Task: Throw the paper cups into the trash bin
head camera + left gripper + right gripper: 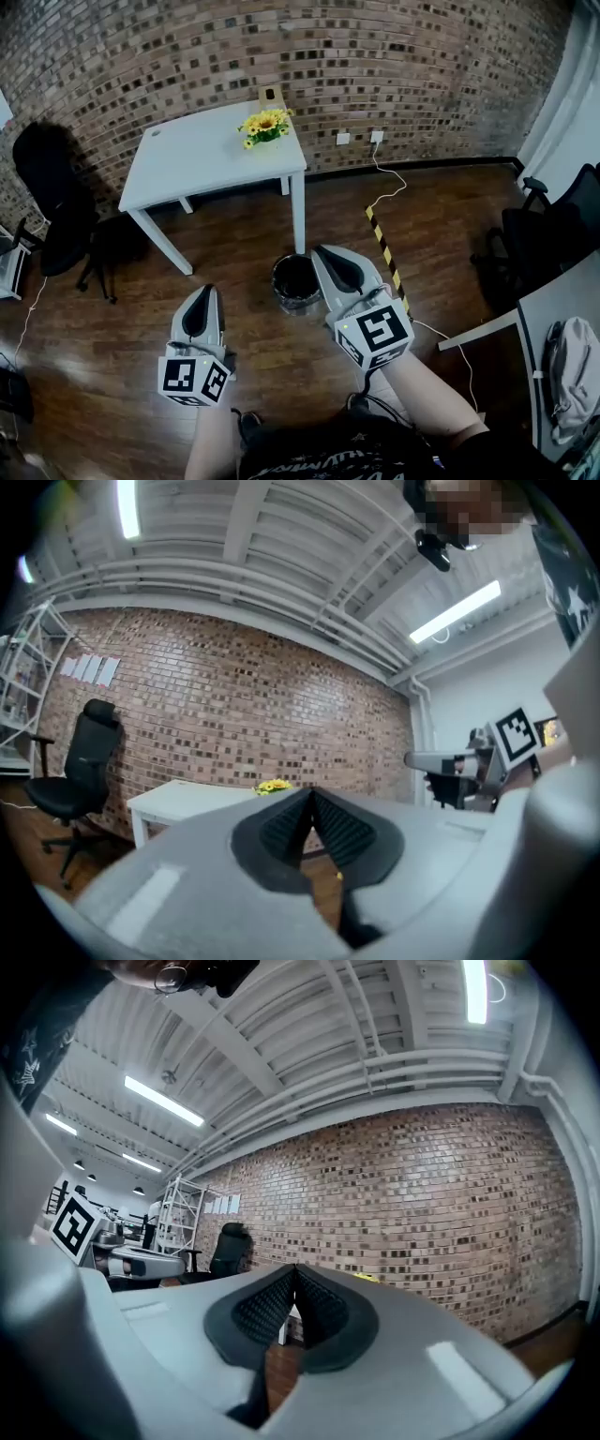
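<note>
A black trash bin point(296, 281) stands on the wooden floor just in front of the white table point(206, 155). No paper cup shows clearly; a small tan object point(271, 95) sits at the table's far edge behind a bunch of yellow flowers point(265, 124). My left gripper point(203, 290) is held level to the left of the bin, shut with nothing in it. My right gripper point(324, 250) reaches over the bin's right rim, also shut and empty. In the left gripper view the left gripper's point(310, 790) pads meet. The right gripper's point(295, 1267) pads meet in the right gripper view.
A black office chair point(52, 187) stands at the left by the brick wall. More dark chairs point(548, 239) and a grey desk point(562, 300) with a bag point(572, 366) are at the right. A white cable and yellow-black tape point(382, 242) run across the floor.
</note>
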